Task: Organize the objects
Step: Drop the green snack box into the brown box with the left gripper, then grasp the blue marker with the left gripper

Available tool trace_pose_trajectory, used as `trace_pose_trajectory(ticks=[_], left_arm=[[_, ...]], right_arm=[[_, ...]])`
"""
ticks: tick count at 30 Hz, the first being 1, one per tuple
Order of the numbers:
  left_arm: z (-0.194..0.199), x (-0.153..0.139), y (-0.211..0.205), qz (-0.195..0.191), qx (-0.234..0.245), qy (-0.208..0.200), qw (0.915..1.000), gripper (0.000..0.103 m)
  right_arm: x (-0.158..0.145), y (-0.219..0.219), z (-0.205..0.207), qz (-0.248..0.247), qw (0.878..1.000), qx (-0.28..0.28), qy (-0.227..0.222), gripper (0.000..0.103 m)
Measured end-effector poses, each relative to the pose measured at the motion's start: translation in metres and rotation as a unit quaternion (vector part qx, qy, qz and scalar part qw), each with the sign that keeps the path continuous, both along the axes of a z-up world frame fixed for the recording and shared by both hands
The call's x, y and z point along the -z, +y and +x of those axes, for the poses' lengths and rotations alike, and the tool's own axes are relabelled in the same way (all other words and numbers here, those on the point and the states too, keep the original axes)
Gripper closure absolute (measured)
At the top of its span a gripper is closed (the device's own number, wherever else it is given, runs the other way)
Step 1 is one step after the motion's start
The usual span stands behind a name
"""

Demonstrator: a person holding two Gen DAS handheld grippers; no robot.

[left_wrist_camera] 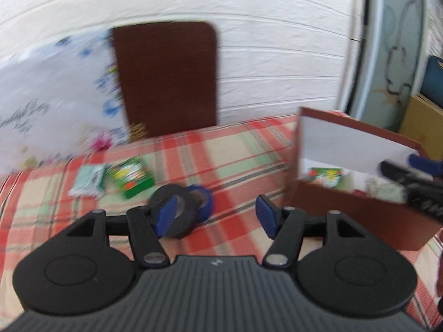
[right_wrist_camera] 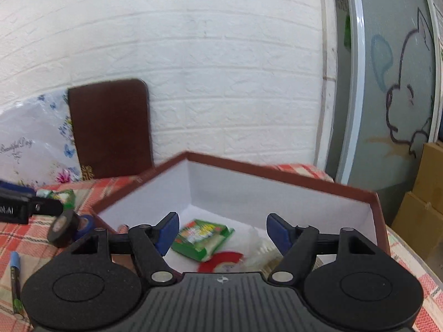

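Plaid bedcover (left_wrist_camera: 235, 149) is backed by white brick wall (left_wrist_camera: 277, 55), tape rolls (left_wrist_camera: 180, 207) left beside brown box (right_wrist_camera: 277, 171), both grippers' jaws spread, nothing gripped.

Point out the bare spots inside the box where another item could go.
In the box, the far white floor along the back wall is bare, and so is the left corner. The near middle is crowded: the green packet, a red-and-white item and pale clutter at right.

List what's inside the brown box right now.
Brown box holds a green packet, a red-and-white item and pale, blurred items beside them. The right gripper covers the near floor.
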State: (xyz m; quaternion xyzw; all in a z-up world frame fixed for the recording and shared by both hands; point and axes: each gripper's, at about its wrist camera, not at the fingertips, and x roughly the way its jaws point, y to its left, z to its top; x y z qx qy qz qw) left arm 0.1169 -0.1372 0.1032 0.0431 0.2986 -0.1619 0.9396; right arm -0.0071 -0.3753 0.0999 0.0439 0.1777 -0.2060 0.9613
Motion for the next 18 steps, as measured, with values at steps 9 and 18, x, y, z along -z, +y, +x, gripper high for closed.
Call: trace_pose_trajectory(ticks=[9, 18], left_arm=[[0.006, 0.043, 0.101, -0.013, -0.141, 0.102, 0.9846, 0.039], [0.004, 0.071, 0.120, -0.052, -0.132, 0.173, 0.9746, 0.039]], right_arm=[[-0.006, 0.091, 0.016, -0.024, 0.990, -0.138, 0.000, 0.042], [0.064, 0.185, 0.061, 0.021, 0.950, -0.281, 0.132, 0.058]])
